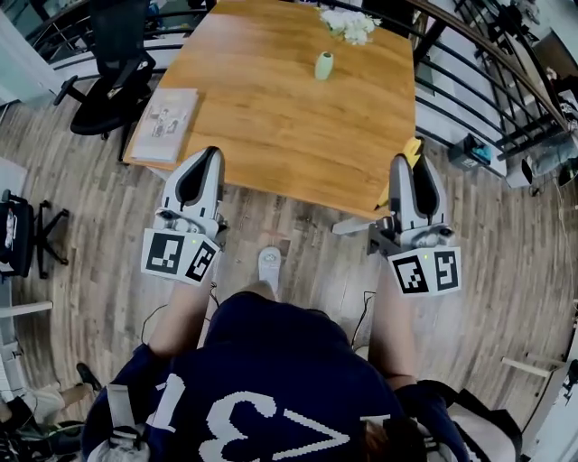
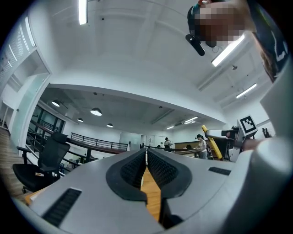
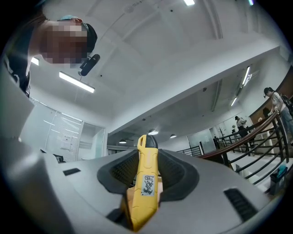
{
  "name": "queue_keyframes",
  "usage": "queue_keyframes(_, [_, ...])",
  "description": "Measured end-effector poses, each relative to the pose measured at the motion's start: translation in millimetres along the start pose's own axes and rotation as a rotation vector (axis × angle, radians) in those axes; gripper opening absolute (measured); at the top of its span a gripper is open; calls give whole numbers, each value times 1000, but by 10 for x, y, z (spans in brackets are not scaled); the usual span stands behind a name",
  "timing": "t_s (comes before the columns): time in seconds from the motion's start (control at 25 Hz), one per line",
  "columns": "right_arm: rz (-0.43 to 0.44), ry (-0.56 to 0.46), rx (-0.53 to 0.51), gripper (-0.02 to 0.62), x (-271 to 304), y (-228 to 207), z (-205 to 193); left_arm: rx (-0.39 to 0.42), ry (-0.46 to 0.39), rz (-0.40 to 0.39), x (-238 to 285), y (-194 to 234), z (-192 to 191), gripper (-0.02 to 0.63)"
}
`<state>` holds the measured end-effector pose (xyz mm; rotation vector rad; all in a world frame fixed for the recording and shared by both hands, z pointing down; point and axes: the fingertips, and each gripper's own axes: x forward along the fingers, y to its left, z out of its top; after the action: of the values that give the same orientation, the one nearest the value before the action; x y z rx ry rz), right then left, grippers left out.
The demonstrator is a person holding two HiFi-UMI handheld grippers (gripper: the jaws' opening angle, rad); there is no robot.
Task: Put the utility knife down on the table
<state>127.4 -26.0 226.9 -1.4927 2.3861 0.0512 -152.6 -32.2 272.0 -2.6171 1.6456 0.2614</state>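
Note:
A yellow utility knife (image 3: pixel 145 183) with a black tip and a small label stands upright between the jaws of my right gripper (image 3: pixel 147 171), which is shut on it. In the head view its yellow end (image 1: pixel 411 150) pokes out past my right gripper (image 1: pixel 413 171) at the near right corner of the wooden table (image 1: pixel 289 108). My left gripper (image 1: pixel 206 167) is held over the table's near left edge. Its jaws (image 2: pixel 146 164) are shut with nothing between them.
On the table lie a booklet (image 1: pixel 165 124) at the left, a small green vase (image 1: pixel 323 65) and white flowers (image 1: pixel 349 24) at the far side. A black office chair (image 1: pixel 113 86) stands left of the table. Railings (image 1: pixel 506 81) run along the right.

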Motion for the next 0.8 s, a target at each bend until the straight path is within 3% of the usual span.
queue_keyframes(0.32, [-36, 24, 2, 141, 669, -178, -205, -15, 15, -52, 723, 425, -69, 23])
queue_keyframes(0.56, [-49, 33, 11, 141, 980, -433, -316, -37, 46, -43, 1051, 589, -266, 23])
queue_keyframes(0.8, [-4, 24, 33, 141, 1411, -746, -435, -19, 44, -5, 1460, 690, -324, 23])
